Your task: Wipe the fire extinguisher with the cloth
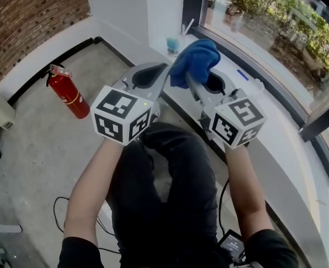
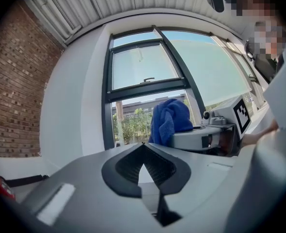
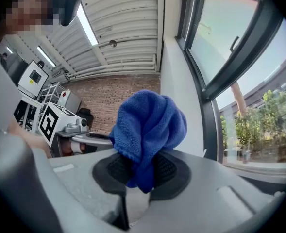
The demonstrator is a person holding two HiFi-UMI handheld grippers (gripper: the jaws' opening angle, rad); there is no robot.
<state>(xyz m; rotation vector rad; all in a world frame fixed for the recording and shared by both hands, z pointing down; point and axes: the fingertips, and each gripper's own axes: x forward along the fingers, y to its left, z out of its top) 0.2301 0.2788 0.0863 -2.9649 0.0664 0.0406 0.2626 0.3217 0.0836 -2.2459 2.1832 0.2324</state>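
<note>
Currently the right claw (image 3: pixel 140 171) is gripping the soft blue cloth (image 3: pixel 150 125) by a bunched fold, the left claw (image 2: pixel 143 166) is sitting closed on nothing, and the likely heavy fire extinguisher (image 1: pixel 69 96) is waiting on the floor (image 1: pixel 36 149).

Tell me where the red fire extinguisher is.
Head view, left side: the fire extinguisher sits on the floor by the brick wall, left of the left tongs.
</note>
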